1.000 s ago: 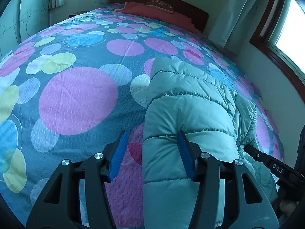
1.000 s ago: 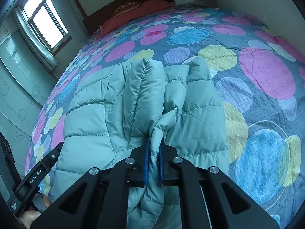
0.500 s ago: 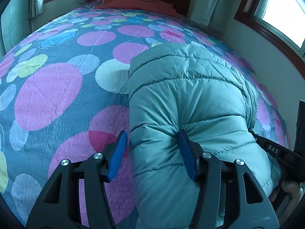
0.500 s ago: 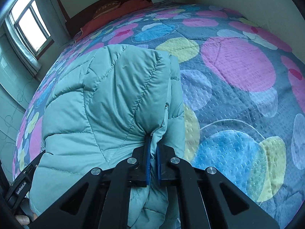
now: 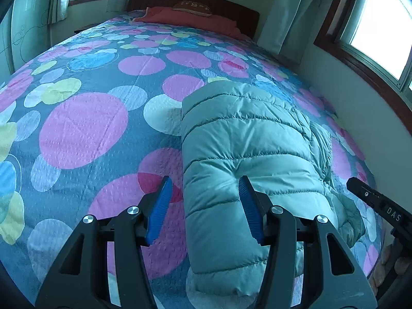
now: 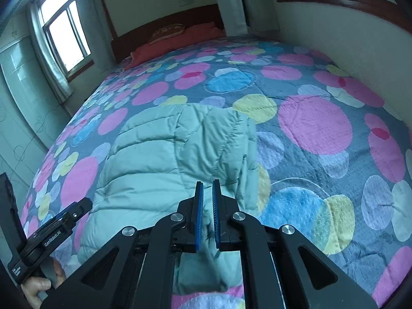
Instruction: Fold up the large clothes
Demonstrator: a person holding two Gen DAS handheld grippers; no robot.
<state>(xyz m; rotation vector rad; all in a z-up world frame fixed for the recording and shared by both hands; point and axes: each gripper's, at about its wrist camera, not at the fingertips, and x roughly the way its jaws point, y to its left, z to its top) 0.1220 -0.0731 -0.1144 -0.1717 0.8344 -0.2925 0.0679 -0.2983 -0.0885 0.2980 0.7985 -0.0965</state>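
Note:
A teal quilted puffer jacket lies folded into a long bundle on the bed; it also shows in the right wrist view. My left gripper is open, its blue pads apart over the jacket's near left edge, holding nothing. My right gripper stands above the jacket's near right part, its blue pads a narrow gap apart with no cloth between them. The other handle shows at the right edge of the left wrist view and at the lower left of the right wrist view.
The bed carries a blue cover with pink, yellow and blue circles. A red pillow and dark headboard are at the far end. A wall runs close along one side. Windows with curtains are behind.
My right gripper has let go of the jacket edge and its pads have parted slightly. The lifted fold has dropped onto the bundle. Both grippers have pulled back a little.

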